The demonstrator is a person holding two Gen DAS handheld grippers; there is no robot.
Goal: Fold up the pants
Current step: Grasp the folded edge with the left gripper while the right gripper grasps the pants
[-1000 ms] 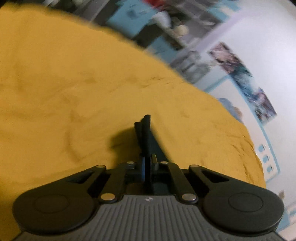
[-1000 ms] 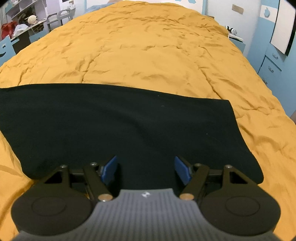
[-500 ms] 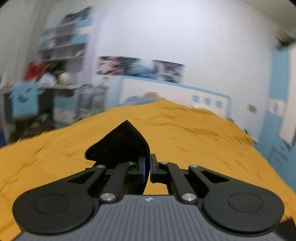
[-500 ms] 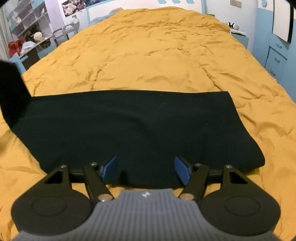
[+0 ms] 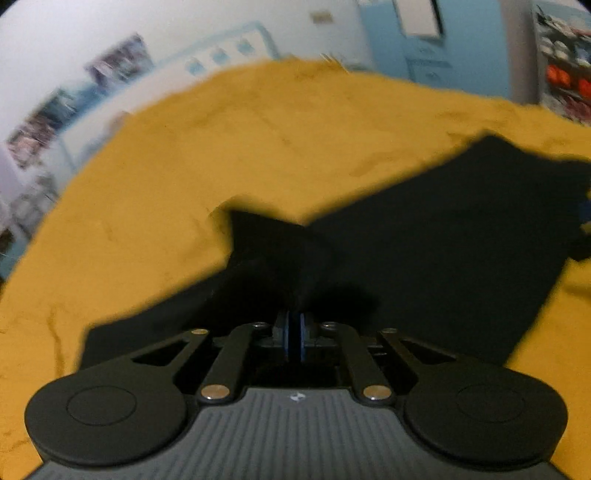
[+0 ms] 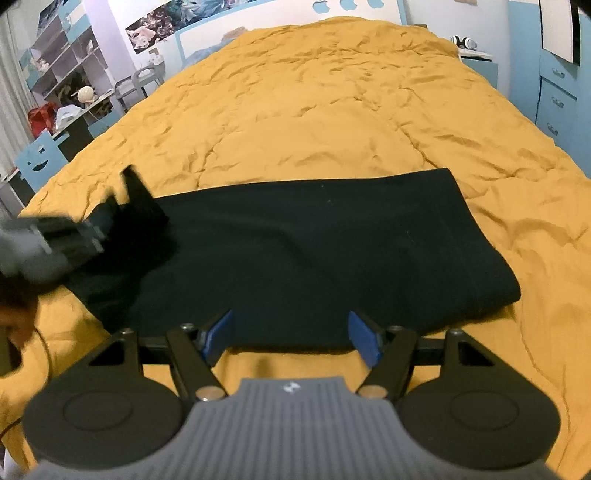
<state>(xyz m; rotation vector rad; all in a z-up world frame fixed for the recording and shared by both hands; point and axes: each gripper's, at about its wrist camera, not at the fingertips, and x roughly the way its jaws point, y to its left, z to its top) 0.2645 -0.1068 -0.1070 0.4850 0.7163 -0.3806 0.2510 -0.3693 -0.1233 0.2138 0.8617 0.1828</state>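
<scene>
Black pants [image 6: 314,251] lie folded in a wide band across the yellow bedspread [image 6: 332,110]. My left gripper [image 5: 293,332] is shut on the pants' left end and holds that end lifted over the rest of the cloth [image 5: 424,251]. It also shows blurred at the left in the right wrist view [image 6: 92,229]. My right gripper [image 6: 291,338] is open and empty, hovering just in front of the pants' near edge.
The bed fills most of both views. A desk, shelves and a blue chair [image 6: 40,158] stand to the left. Blue drawers [image 6: 557,99] stand to the right. A headboard and posters [image 6: 207,18] are on the far wall.
My left gripper has swung with the pants' end from the left side of the bed to over the pants. My right gripper has drawn back a little from the near edge.
</scene>
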